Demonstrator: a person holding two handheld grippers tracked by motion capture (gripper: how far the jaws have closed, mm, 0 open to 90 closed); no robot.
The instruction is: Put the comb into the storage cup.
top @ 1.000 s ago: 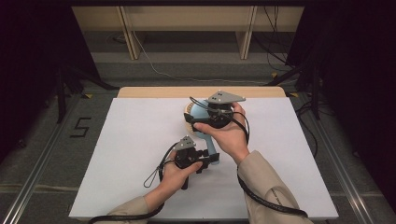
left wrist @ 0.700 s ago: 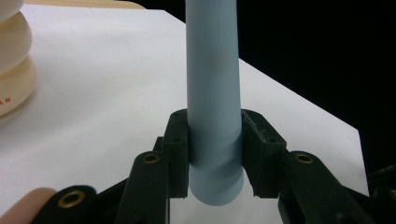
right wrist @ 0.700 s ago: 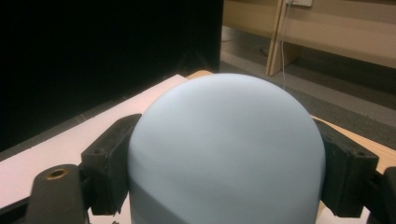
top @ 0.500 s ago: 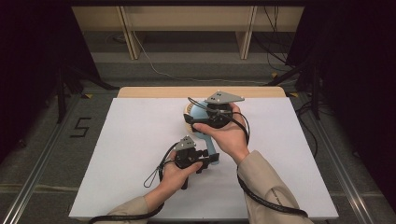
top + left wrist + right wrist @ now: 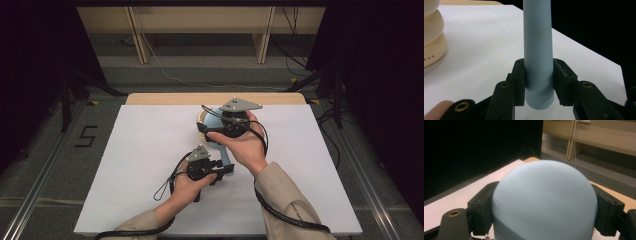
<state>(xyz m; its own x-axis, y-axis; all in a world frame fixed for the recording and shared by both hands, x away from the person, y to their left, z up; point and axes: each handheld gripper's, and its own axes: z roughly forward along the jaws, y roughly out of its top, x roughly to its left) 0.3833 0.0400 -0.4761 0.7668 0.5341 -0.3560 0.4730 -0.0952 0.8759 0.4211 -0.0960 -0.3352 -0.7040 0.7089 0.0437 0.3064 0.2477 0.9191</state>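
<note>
L tongs [image 5: 539,100] clenched on the blue handle [image 5: 538,55]; R tongs [image 5: 544,215] gripped the blue rounded head [image 5: 544,200], near worktop [image 5: 150,150] centre, cream ribbed piece [image 5: 431,37] at 12. Likely separating 2 parts; next: twist/pull apart.

In the high view, the right hand [image 5: 245,142] and its gripper cover most of the pale blue object [image 5: 220,150], so its shape is unclear. In the left gripper view, the blue handle [image 5: 538,50] runs past the top edge, and the cream ribbed item [image 5: 432,35] is cut off at left, its lettering partly unreadable.
</note>
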